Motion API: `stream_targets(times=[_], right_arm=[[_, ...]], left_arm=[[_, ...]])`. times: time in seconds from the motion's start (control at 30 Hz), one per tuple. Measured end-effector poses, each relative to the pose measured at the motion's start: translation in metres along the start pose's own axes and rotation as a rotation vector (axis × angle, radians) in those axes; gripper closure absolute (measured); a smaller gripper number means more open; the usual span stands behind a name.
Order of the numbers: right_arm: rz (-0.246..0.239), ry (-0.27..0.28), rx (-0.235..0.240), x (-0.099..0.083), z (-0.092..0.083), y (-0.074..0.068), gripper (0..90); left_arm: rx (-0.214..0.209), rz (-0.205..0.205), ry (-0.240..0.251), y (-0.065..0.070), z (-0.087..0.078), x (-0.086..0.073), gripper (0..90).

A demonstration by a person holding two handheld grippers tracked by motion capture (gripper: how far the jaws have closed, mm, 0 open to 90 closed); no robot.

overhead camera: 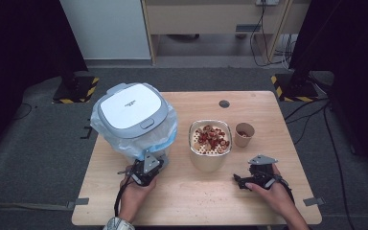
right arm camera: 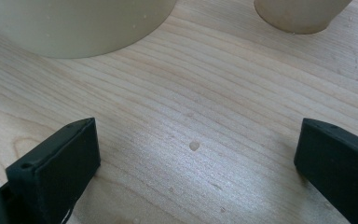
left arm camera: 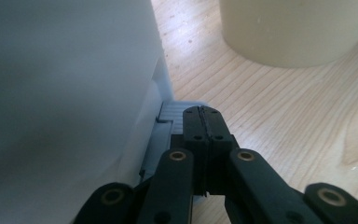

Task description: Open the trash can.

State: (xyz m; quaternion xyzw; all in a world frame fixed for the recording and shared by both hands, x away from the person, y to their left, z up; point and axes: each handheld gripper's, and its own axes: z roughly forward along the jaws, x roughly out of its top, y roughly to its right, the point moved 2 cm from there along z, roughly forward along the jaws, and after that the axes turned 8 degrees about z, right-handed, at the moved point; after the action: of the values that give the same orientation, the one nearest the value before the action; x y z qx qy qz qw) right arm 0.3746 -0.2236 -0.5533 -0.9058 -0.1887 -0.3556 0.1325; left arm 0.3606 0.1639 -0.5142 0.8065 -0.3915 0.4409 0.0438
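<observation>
Here the left tool (left arm camera: 204,122), jaws pressed together on nothing, sits at the grey pedal (left arm camera: 165,122) of the bin (overhead camera: 133,106), probably to press it open; the bowl (overhead camera: 210,139) waits mid-tabletop (overhead camera: 191,191); the right tool (right arm camera: 196,154) rests wide open, empty.

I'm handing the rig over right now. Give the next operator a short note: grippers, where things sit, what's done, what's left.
Left gripper: jaws shut, empty, at the pedal of the lidded bin; whether it touches is unclear.
Right gripper: open, empty, over bare table.
Things: bin lid closed, bag lining it; bowl of red and brown pieces mid-table; small cup to its right.
Done: nothing emptied.
Left: probably press the pedal and tip the bowl into the bin.
</observation>
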Motion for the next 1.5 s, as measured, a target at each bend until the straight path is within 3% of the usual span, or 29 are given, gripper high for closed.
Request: stream_targets(times=[0.23, 0.7, 0.87, 0.97, 1.07, 1.13, 1.2, 1.5], right_arm=[[-0.003, 0.002, 0.001, 0.000, 0.000, 0.000, 0.6], [-0.003, 0.001, 0.004, -0.001, 0.000, 0.000, 0.6], [-0.005, 0.000, 0.005, -0.001, -0.001, 0.000, 0.6], [-0.003, 0.000, 0.004, -0.001, -0.001, 0.000, 0.6], [-0.002, 0.001, 0.003, -0.001, 0.000, 0.000, 0.6], [0.003, 0.001, 0.001, -0.001, 0.000, 0.000, 0.6], [0.003, 0.001, 0.000, 0.000, 0.000, 0.000, 0.6], [0.003, 0.001, 0.000, 0.000, 0.000, 0.000, 0.6]], left_arm=[[0.007, 0.000, -0.008, -0.003, 0.004, -0.004, 89.2], [0.032, 0.005, -0.031, 0.003, 0.009, -0.007, 89.0], [0.040, -0.011, -0.030, 0.004, 0.009, -0.009, 89.2], [0.049, 0.007, -0.037, 0.006, 0.010, -0.009, 89.2], [0.049, -0.008, -0.036, 0.006, 0.010, -0.010, 89.2], [0.049, 0.004, -0.036, 0.007, 0.011, -0.010, 89.2], [0.052, -0.016, -0.042, 0.008, 0.012, -0.011, 89.2], [0.040, -0.009, -0.065, 0.009, 0.017, -0.014, 89.1]])
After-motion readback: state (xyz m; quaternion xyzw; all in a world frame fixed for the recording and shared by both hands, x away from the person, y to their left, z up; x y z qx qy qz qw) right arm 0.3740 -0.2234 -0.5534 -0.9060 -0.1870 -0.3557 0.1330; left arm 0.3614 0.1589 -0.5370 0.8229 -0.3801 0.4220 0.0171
